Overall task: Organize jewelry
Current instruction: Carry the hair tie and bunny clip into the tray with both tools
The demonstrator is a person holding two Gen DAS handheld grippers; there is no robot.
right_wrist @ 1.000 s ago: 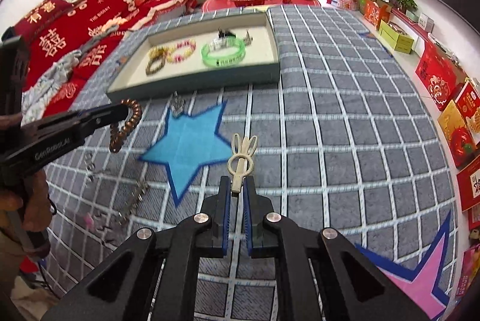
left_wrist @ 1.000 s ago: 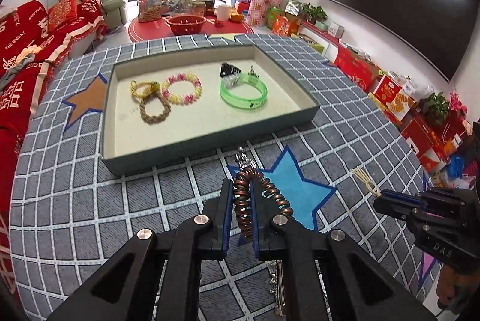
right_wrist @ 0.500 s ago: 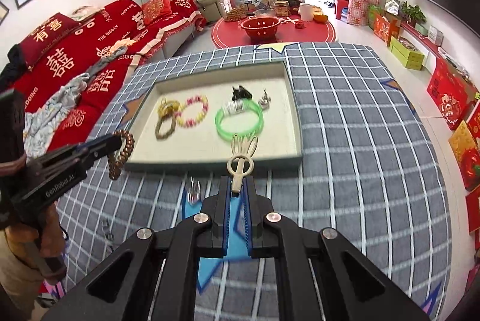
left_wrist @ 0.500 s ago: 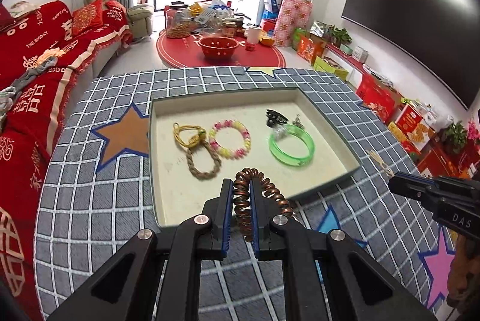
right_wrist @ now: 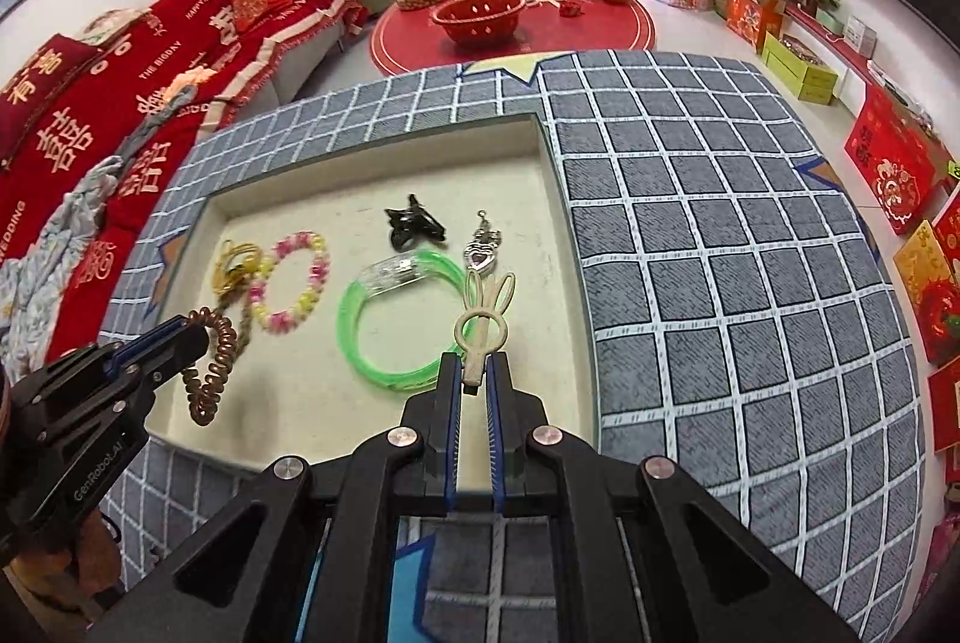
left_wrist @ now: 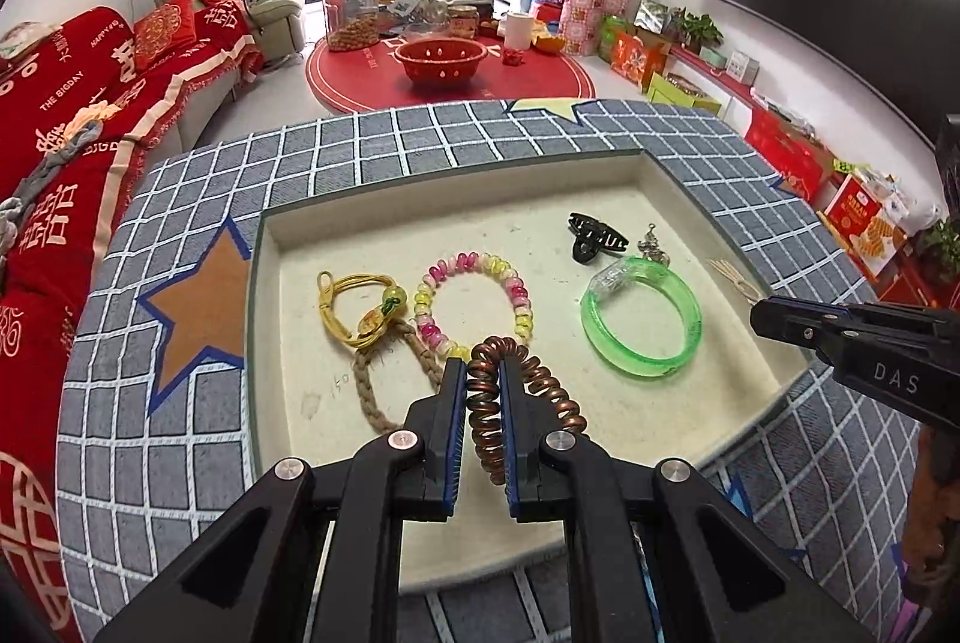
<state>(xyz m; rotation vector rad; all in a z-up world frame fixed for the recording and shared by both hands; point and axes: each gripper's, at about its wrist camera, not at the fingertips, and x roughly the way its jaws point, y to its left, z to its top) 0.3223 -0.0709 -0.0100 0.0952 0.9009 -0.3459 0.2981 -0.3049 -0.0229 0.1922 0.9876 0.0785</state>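
Both grippers have carried in from over the star-patterned grid cloth [left_wrist: 198,469] to above the shallow grey-rimmed tray [left_wrist: 255,319]. Left gripper [left_wrist: 482,383] clamps the coppery coiled hair tie [left_wrist: 489,403], right gripper [right_wrist: 474,377] pinches the cream rabbit-eared clip [right_wrist: 483,325]. Release comes next, probably.

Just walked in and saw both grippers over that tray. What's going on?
A person is sorting jewelry into the shallow tray. The left gripper is shut on a brown spiral hair tie; the right gripper is shut on a cream bunny-ear hair clip. Both hang above the tray, which already holds a green bangle, beaded bracelet and black claw clip.
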